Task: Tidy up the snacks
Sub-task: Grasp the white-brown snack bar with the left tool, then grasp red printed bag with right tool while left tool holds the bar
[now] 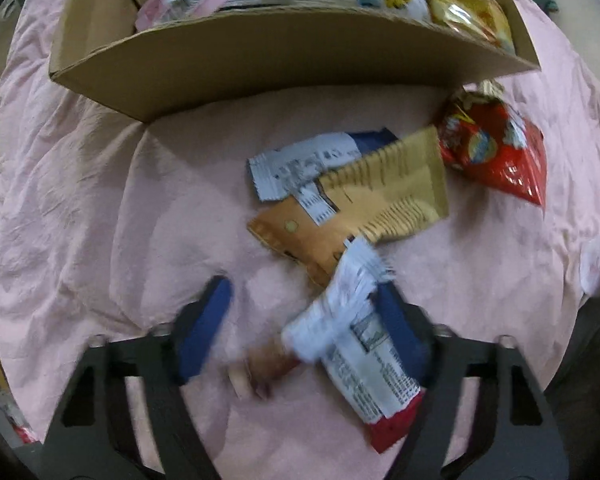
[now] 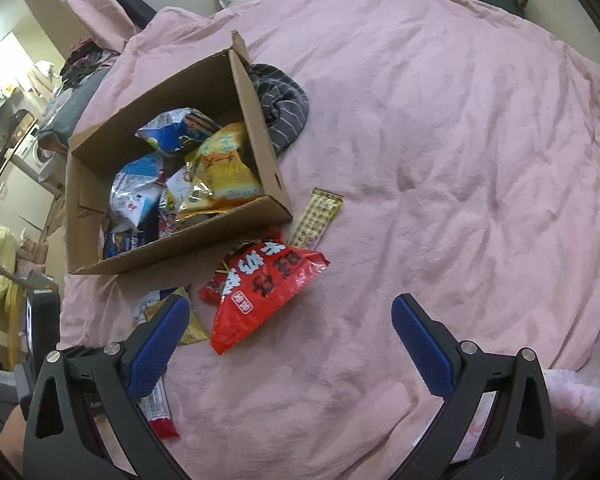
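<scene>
My left gripper point(image 1: 304, 296) points down at the pink bedding. A white snack bar wrapper with a red end point(image 1: 356, 356) lies between its blue pads, against the right pad and apart from the left one, and the picture is blurred there. A small pile lies just beyond: a white-and-blue wrapper point(image 1: 300, 164), a tan packet point(image 1: 392, 192), an orange-brown packet point(image 1: 292, 236) and a red bag point(image 1: 496, 148). The cardboard box point(image 1: 260, 60) holds several snack bags. My right gripper point(image 2: 290, 304) hangs open above the bedding near the red bag point(image 2: 264, 292), holding nothing.
The cardboard box point(image 2: 172, 248) sits on a pink duvet point(image 2: 460, 160). A yellow bar point(image 2: 318, 218) lies beside it and a grey striped cloth point(image 2: 280, 108) behind it. A red-and-white bar point(image 2: 160, 412) lies under my right gripper's left finger. Furniture and clutter stand at the left.
</scene>
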`<control>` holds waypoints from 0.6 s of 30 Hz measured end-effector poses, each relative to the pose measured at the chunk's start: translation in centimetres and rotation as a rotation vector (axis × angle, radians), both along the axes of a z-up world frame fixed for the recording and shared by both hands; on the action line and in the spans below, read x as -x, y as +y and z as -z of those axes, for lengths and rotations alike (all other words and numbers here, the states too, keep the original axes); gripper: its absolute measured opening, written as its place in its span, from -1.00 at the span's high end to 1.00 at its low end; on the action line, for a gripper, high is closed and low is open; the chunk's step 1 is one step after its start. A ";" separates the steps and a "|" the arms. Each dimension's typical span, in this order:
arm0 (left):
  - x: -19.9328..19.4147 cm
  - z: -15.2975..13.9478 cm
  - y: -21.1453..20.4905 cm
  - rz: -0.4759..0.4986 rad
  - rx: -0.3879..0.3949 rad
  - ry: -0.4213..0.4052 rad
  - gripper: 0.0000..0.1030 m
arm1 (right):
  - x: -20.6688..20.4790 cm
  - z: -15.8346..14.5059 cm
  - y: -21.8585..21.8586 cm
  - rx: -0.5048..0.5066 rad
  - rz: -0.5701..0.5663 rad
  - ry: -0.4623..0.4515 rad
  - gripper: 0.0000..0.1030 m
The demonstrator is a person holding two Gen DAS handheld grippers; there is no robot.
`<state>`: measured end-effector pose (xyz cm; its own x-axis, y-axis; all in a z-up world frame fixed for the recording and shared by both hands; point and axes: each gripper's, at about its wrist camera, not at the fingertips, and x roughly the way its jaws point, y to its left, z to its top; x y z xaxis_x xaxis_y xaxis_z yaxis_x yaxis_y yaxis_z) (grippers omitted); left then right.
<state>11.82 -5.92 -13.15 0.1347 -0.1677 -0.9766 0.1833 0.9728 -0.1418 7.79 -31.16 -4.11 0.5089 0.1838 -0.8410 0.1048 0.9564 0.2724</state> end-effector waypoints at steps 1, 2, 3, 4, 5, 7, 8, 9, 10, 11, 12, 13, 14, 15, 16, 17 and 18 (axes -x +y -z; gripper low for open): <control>-0.1 0.0 0.2 -0.006 -0.007 -0.001 0.17 | 0.0 0.0 0.1 -0.001 -0.002 -0.002 -1.00; -0.1 0.0 0.3 -0.006 -0.008 -0.002 0.31 | 0.0 0.0 0.0 -0.003 -0.002 -0.002 -1.00; -0.1 -0.1 0.3 -0.003 -0.004 0.000 0.57 | -0.1 0.0 0.0 -0.006 -0.002 -0.001 -1.00; 0.0 -0.2 0.3 0.002 -0.016 -0.006 0.71 | -0.1 0.0 0.0 -0.009 -0.001 0.000 -1.00; 0.2 -0.5 0.3 0.006 -0.024 -0.017 0.73 | -0.1 0.0 -0.1 -0.009 0.000 0.000 -1.00; -0.1 -1.1 0.7 0.002 -0.012 -0.025 0.74 | -0.1 0.1 0.0 -0.003 0.000 0.000 -1.00; 0.1 -1.5 0.8 -0.003 -0.003 -0.030 0.75 | -0.1 0.0 0.0 0.000 0.000 0.000 -1.00; 0.3 -2.0 1.0 -0.004 0.006 -0.039 0.75 | -0.1 0.0 0.1 0.004 0.000 0.000 -1.00; 0.5 -2.5 1.1 -0.005 0.013 -0.049 0.75 | -0.1 0.1 0.2 0.009 0.002 0.001 -1.00; 0.7 -3.1 1.4 -0.008 0.021 -0.063 0.75 | -0.1 0.1 0.2 0.013 0.005 0.003 -1.00; 0.9 -3.8 1.7 -0.015 0.034 -0.074 0.75 | -0.1 0.2 0.1 0.017 0.008 0.005 -1.00; 1.1 -4.4 2.0 -0.025 0.049 -0.085 0.75 | -0.1 0.2 0.0 0.023 0.017 0.008 -1.00; 1.2 -5.0 2.5 -0.040 0.068 -0.096 0.75 | -0.1 0.3 0.0 0.028 0.023 0.009 -1.00; 1.4 -5.6 2.9 -0.057 0.092 -0.104 0.75 | -0.1 0.3 -0.1 0.030 0.026 0.010 -1.00; 1.2 -6.0 3.6 -0.074 0.116 -0.110 0.75 | -0.1 0.3 -0.2 0.030 0.028 0.010 -1.00; 1.2 -6.7 4.4 -0.102 0.149 -0.121 0.75 | 0.0 0.2 -0.3 0.022 0.025 0.005 -1.00; 1.2 -7.0 4.8 -0.119 0.165 -0.128 0.75 | 0.0 0.2 -0.4 0.007 0.017 0.000 -1.00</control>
<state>10.66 -1.10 -6.19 0.2843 -0.2991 -0.9109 0.0957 0.9542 -0.2835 7.79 -31.52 -4.30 0.5119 0.1688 -0.8423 0.1213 0.9565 0.2654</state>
